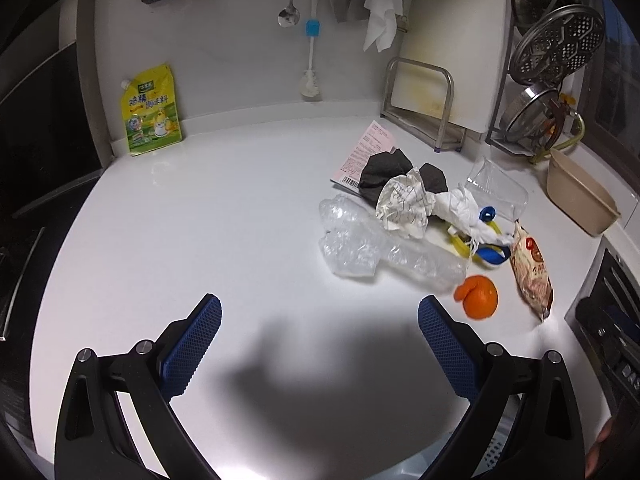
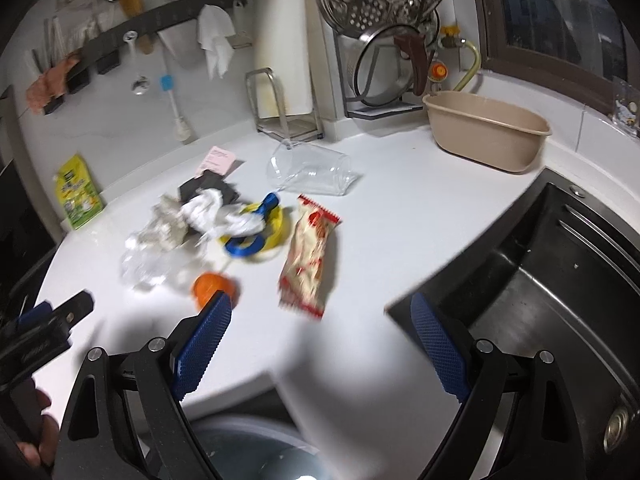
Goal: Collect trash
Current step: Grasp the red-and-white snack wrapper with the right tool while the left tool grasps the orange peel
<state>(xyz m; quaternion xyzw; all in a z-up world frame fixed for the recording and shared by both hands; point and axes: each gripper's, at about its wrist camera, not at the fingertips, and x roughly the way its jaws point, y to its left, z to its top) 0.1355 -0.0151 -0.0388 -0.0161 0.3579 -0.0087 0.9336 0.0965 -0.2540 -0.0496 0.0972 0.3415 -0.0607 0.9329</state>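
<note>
Trash heaped on a white counter (image 1: pixel 240 200).
Left gripper (image 1: pixel 320 312) and right gripper (image 2: pixel 322 312) gape empty; orange peel (image 1: pixel 478 296) at two o'clock.

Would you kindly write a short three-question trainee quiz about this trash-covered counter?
1. True or false: the clear cup stands upright.
2. Which lies nearest the orange peel? A) snack wrapper B) yellow pouch C) beige basin
3. Fill in: the left gripper and the right gripper are both ____.

Key: 1 false, it lies on its side; 2 A; 3 open, and neither holds anything.
</note>
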